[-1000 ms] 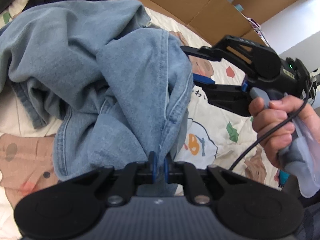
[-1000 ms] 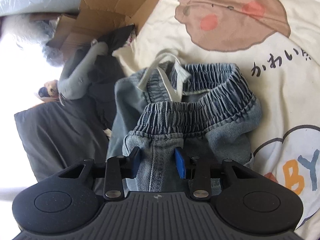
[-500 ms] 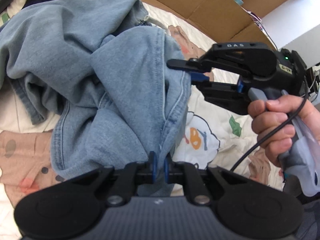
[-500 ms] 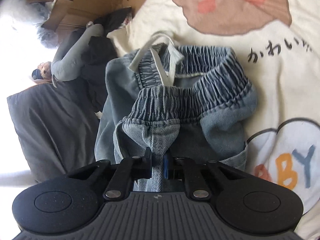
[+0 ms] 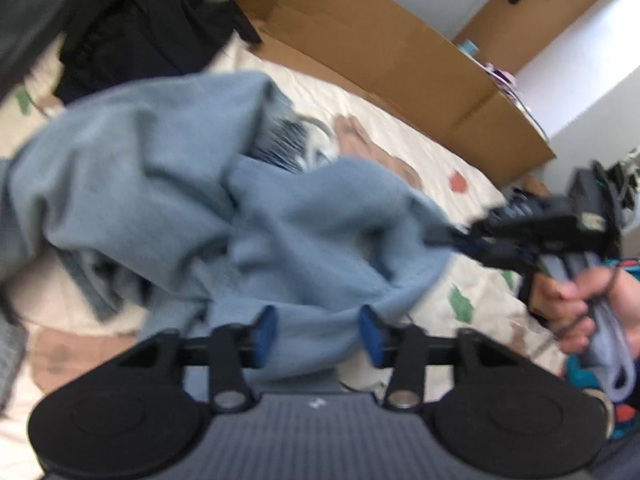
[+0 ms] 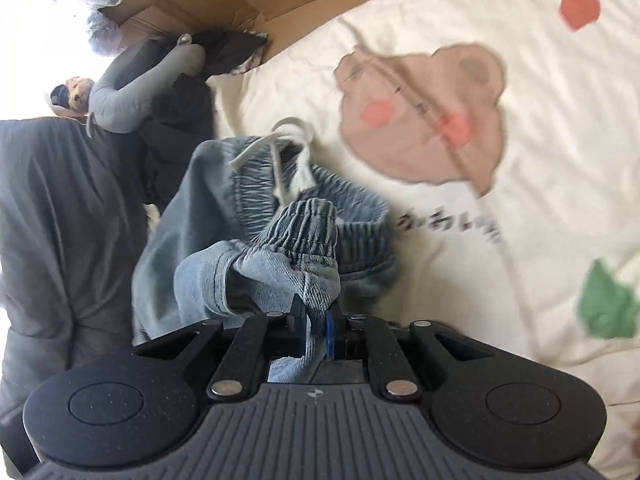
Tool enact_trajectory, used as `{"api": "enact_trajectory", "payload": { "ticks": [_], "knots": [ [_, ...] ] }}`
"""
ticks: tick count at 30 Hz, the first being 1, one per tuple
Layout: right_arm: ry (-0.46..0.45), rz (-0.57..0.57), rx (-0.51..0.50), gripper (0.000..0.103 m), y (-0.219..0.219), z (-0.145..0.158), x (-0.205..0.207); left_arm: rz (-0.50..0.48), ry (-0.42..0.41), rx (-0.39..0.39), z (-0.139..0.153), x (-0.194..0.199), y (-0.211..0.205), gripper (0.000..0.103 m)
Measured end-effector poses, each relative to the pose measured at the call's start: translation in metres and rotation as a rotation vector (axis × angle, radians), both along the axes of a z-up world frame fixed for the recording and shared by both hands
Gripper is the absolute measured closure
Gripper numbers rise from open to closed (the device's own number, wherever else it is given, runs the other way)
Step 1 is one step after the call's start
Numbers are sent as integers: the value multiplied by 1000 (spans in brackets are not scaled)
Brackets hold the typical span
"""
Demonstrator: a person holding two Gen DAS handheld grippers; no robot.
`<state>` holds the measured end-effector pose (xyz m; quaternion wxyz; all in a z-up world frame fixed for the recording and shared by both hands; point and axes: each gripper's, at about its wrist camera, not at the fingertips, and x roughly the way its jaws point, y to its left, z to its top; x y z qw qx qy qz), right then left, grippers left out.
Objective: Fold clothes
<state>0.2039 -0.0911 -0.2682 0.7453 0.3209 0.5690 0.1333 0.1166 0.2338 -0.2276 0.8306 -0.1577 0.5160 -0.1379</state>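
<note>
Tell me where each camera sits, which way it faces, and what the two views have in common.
Left wrist: sits on the left tongs, looking down along their opening blue pads at the denim trousers between them; the right tongs and the holding hand show at right.
Right wrist: sits on the right tongs, looking down at the elastic waistband on the printed bedsheet; only its own pads show, shut on denim.
Shared: the trousers, the bedsheet, the cardboard box.
</note>
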Motion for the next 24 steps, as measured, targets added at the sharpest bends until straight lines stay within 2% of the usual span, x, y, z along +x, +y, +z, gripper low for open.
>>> {"api": "enact_trajectory", "payload": {
  "ticks": [8, 13, 17, 18, 19, 20, 24],
  "knots": [
    [1, -97, -96, 96, -46, 4, -13, 146, -43, 198, -5, 17, 46, 41],
    [-6, -128, -155, 96, -68, 7, -8, 221, -93, 324, -4, 32, 80, 28],
    [-31, -145, -200, 96, -85, 15, 6, 268, -80, 433, -6, 45, 115, 27],
    [-45, -150, -211, 96, -89, 19, 11, 278, -65, 449, -8, 49, 124, 25],
    [-58, -154, -221, 96, -93, 23, 16, 288, -48, 459, -12, 51, 132, 17],
    [-71, -159, -231, 96, -97, 28, 22, 296, -32, 461, -17, 52, 140, 15],
    [-121, -170, -262, 96, -108, 41, 42, 311, 27, 457, -34, 49, 159, 14]
  ]
}}
